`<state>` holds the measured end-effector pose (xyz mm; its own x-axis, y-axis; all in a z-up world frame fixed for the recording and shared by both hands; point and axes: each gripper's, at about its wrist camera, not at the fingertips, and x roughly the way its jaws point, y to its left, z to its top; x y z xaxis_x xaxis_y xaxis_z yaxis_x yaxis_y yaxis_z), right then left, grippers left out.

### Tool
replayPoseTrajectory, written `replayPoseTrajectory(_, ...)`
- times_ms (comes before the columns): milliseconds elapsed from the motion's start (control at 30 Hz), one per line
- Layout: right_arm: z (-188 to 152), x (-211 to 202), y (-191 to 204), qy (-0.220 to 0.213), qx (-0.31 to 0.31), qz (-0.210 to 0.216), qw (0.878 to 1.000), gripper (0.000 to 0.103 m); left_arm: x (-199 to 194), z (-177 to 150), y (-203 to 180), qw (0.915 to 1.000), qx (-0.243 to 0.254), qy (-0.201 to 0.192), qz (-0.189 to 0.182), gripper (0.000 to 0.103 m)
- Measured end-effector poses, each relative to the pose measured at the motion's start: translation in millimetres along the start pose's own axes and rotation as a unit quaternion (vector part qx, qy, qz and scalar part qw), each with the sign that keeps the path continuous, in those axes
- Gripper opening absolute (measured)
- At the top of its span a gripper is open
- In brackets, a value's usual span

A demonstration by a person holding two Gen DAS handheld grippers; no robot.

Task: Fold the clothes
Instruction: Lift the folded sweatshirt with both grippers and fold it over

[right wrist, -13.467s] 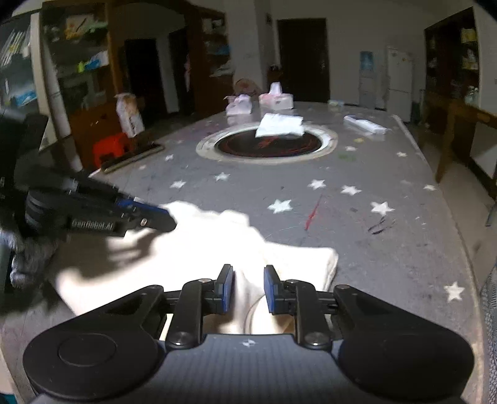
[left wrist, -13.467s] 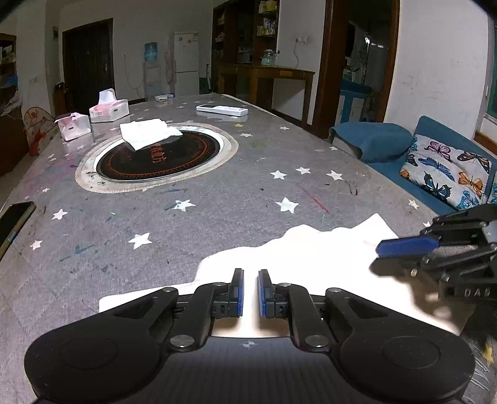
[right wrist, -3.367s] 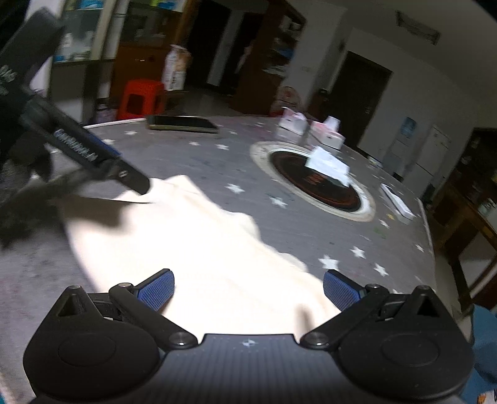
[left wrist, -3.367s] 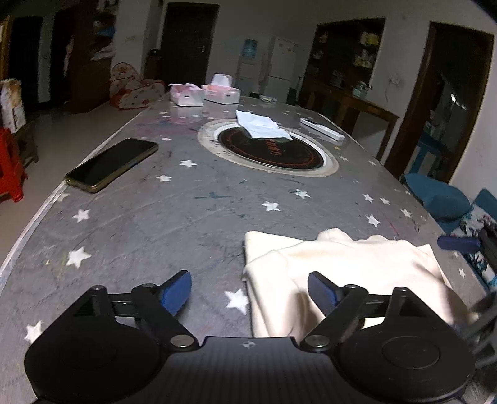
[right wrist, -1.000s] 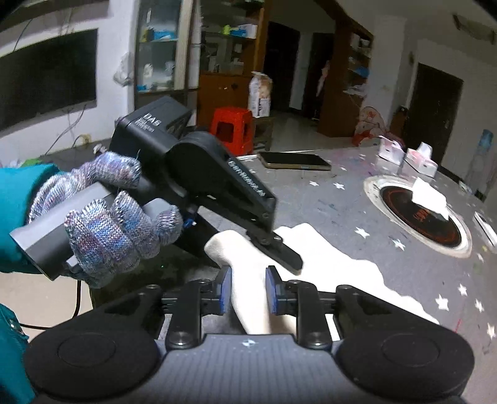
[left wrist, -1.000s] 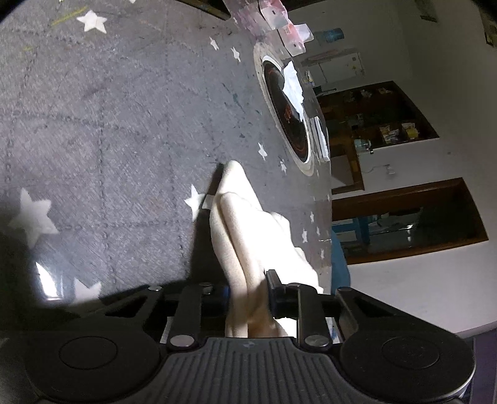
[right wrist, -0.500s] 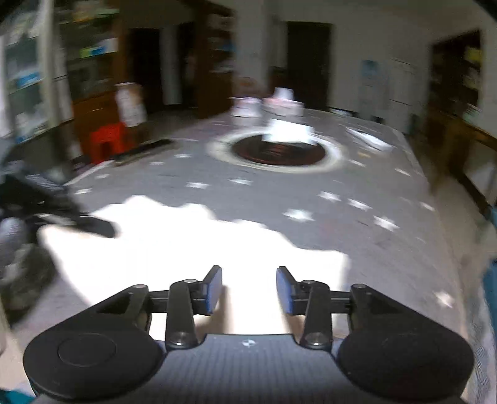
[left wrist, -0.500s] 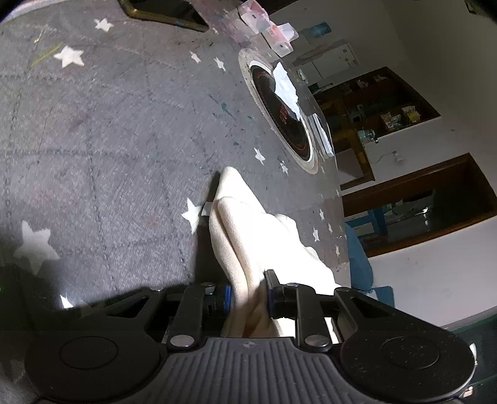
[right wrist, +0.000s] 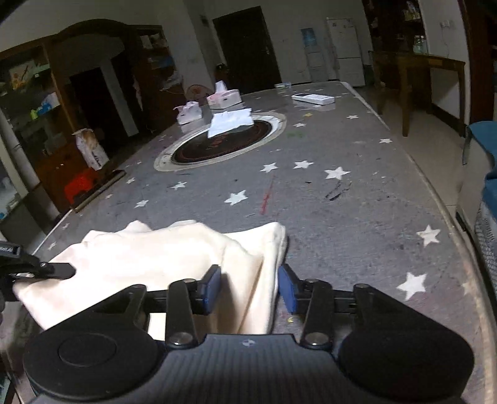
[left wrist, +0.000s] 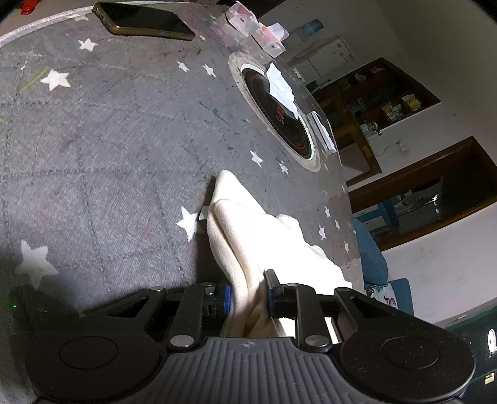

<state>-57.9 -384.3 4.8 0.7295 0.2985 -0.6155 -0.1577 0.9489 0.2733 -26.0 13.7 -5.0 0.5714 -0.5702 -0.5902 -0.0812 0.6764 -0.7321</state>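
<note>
A cream garment (left wrist: 248,236) lies folded into a thick bundle on the grey star-print table (left wrist: 108,149). My left gripper (left wrist: 248,295) is shut on the garment's near left end, cloth bunched between its blue pads. In the right wrist view the garment (right wrist: 155,258) stretches from left to centre. My right gripper (right wrist: 248,289) stands open, its fingers straddling the right end of the cloth without pinching it. A finger of the left gripper (right wrist: 52,269) shows at the far left, on the cloth's other end.
A round black hob (right wrist: 217,146) with a white tissue (right wrist: 230,122) sits mid-table. Two pink tissue boxes (right wrist: 223,98) and a white remote (right wrist: 313,98) lie beyond it. A phone (left wrist: 146,20) rests at the left edge. The table's right rim (right wrist: 450,217) borders a blue sofa (right wrist: 484,155).
A second ago my right gripper was shut on the cloth beside the left one; it has let go, swung to the garment's right end and opened wider. The left gripper keeps its hold.
</note>
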Motion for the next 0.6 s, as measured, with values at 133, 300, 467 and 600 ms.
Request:
replayPoseTrajectory(133,-0.8,-0.5,2.6,0.001,0.004,0.015,1.0,0.016,0.6,-0.2,-4.8,0.9998,0.014,-0.004,0.01,0.022)
replayPoseTrajectory(300,0.0,-10.1,7.6,-0.02,0.0,0.022,1.0,0.01,-2.0,-0.6,-13.0,0.9989,0.04,-0.01,0.02,0.02)
replayPoseTrajectory(467,5.7,-31.9,10.6,-0.05,-0.009,0.021,0.999,0.01,-7.1,1.1,-34.1,0.9968,0.077,-0.019,0.01,0.019)
replayPoseTrajectory(600,15.6,-46.8,10.7,-0.068,-0.024,0.01,0.997,0.01,-1.4,2.5,-55.4,0.9947,0.101,-0.017,0.001,0.018)
